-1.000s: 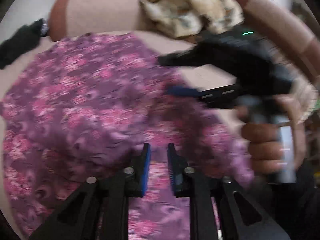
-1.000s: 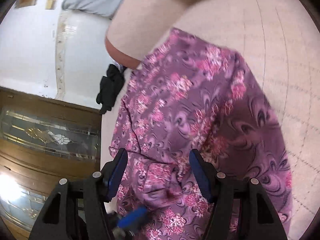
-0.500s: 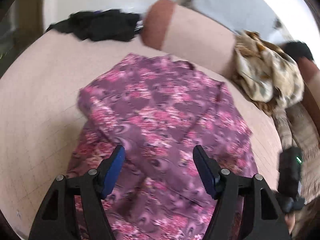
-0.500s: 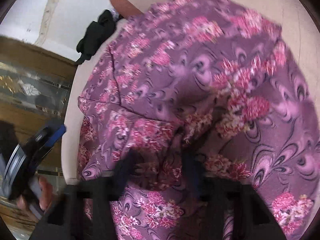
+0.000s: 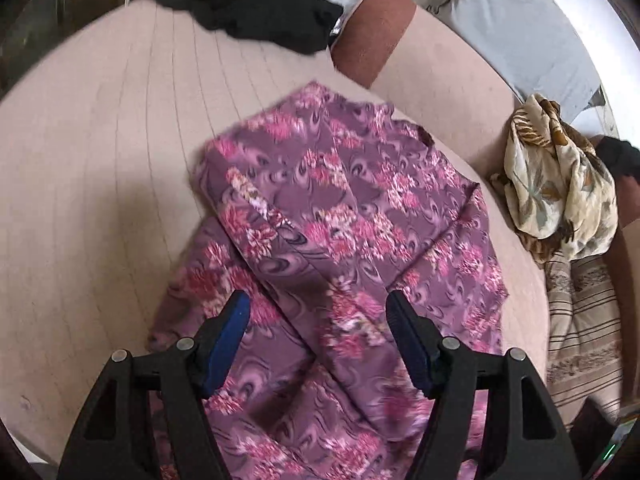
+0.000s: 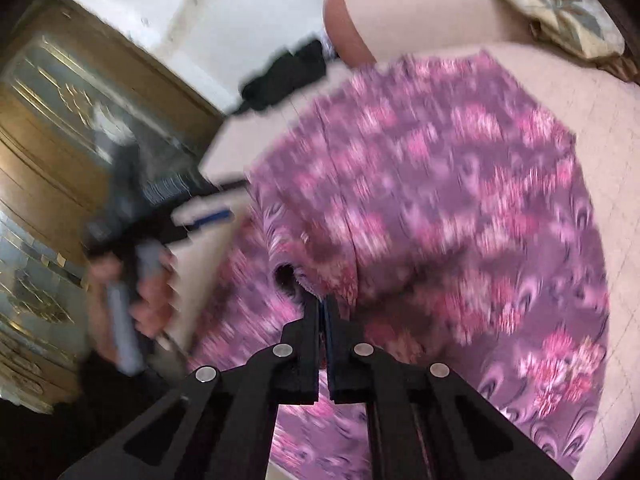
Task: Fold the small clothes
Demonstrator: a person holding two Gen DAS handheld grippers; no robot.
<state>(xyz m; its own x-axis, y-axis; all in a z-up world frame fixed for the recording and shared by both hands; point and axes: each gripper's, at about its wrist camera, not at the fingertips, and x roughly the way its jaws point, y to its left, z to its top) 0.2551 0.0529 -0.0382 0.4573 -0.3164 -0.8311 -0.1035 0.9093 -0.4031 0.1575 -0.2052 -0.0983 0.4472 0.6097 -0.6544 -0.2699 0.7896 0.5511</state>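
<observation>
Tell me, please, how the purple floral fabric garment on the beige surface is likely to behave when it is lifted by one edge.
The purple floral fabric garment will probably hang limp: it already lies in soft overlapping folds. It seems light, since the shut right gripper bunches just a pinch of its edge. It may slide on the beige surface, which looks smooth.
</observation>
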